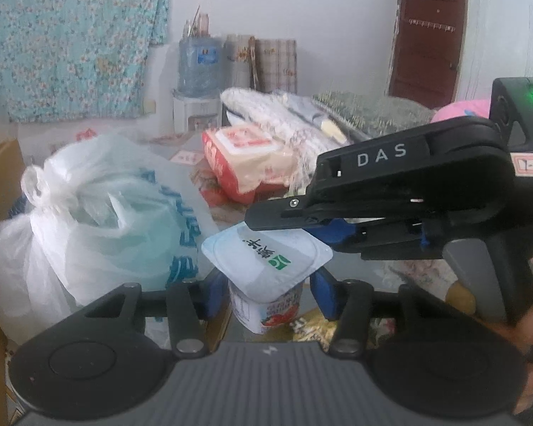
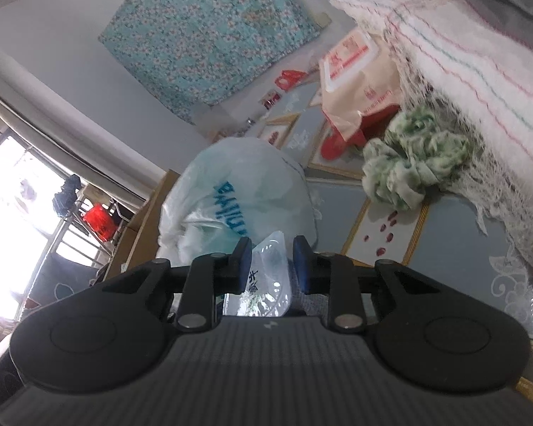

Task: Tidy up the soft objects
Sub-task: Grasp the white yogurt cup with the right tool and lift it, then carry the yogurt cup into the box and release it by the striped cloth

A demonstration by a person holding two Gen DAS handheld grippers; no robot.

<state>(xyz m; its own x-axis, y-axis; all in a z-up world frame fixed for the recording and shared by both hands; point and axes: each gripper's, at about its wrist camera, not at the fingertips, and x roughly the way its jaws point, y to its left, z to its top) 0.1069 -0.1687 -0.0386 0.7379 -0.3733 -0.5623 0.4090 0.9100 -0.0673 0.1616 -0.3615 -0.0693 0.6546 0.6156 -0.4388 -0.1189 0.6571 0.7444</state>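
Your left gripper [image 1: 270, 293] clamps the yogurt cup [image 1: 266, 277]; your right gripper [image 2: 272, 261] pinches its foil lid [image 2: 270, 266] nearly shut. Sorting barely begun: towel [image 2: 462, 56], scrunchie [image 2: 412, 163] untouched.

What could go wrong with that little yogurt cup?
The left tool holds the small white plastic yogurt cup by its sides, so it might squash. The right tool is shut on the cup's thin foil lid; pulling could tear it and spill yogurt.

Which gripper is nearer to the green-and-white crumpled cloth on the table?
Right. The right gripper, pinching the yogurt cup's foil lid, has the green-and-white crumpled cloth just ahead, to its right. The left gripper flanks the cup body; the cloth is not visible there.
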